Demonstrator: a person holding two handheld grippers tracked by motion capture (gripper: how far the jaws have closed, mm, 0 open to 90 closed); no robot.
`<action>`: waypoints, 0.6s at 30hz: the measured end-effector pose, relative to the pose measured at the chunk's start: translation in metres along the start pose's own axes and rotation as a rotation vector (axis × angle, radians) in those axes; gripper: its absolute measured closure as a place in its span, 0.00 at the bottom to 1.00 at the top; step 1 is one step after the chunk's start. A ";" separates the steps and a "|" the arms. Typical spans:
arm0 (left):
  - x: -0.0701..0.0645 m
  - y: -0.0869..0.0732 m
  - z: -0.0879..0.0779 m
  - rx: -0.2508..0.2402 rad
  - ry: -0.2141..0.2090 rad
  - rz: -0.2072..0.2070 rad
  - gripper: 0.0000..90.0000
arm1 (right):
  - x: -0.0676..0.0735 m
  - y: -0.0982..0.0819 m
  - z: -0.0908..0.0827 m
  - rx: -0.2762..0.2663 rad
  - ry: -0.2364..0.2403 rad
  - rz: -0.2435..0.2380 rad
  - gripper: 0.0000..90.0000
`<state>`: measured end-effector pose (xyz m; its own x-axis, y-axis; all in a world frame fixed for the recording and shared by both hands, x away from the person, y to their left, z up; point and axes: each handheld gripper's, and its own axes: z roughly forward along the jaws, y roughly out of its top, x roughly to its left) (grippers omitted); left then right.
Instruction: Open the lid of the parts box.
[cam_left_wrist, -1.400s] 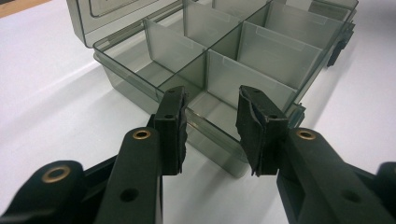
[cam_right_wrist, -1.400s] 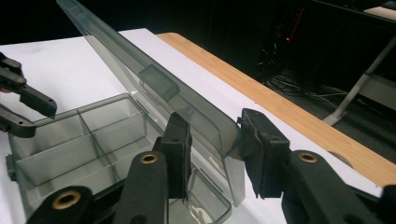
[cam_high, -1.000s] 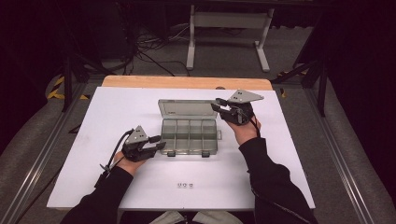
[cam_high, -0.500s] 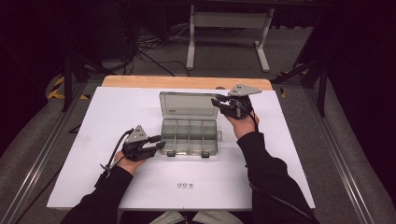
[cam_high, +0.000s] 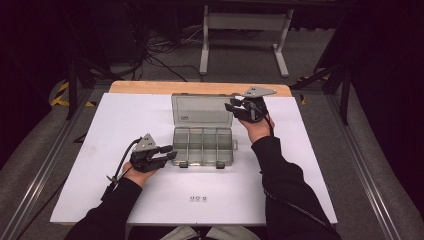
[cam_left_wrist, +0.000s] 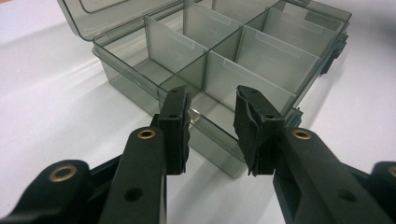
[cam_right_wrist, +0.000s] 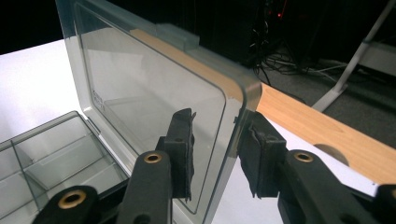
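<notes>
Right gripper (cam_right_wrist: 215, 149) astride box lid (cam_right_wrist: 154, 88)

Object: compartment box (cam_high: 203, 145), smoky translucent plastic | State: open, compartments empty | Lid (cam_high: 202, 110): hinged at the far edge, standing near upright, small label at its lower left | Base: flat on white table sheet, two rows of divided cells, latches on the near wall | Location: centre of table, toward far edge
</notes>
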<state>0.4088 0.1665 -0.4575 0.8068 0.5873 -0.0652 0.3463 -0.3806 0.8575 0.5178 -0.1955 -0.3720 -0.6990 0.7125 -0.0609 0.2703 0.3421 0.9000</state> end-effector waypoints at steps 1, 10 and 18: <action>0.000 0.000 0.000 0.000 0.001 0.001 0.72 | -0.001 -0.001 0.001 0.007 0.001 0.007 0.73; 0.000 0.000 0.000 -0.001 0.005 0.005 0.72 | -0.006 -0.006 0.012 0.086 -0.013 0.015 0.74; -0.001 0.000 0.000 -0.001 0.004 -0.001 0.72 | -0.008 -0.017 0.023 0.130 -0.007 0.054 0.73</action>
<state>0.4081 0.1657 -0.4578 0.8044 0.5906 -0.0642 0.3468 -0.3792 0.8579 0.5337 -0.1926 -0.3971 -0.6767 0.7360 -0.0169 0.3912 0.3789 0.8387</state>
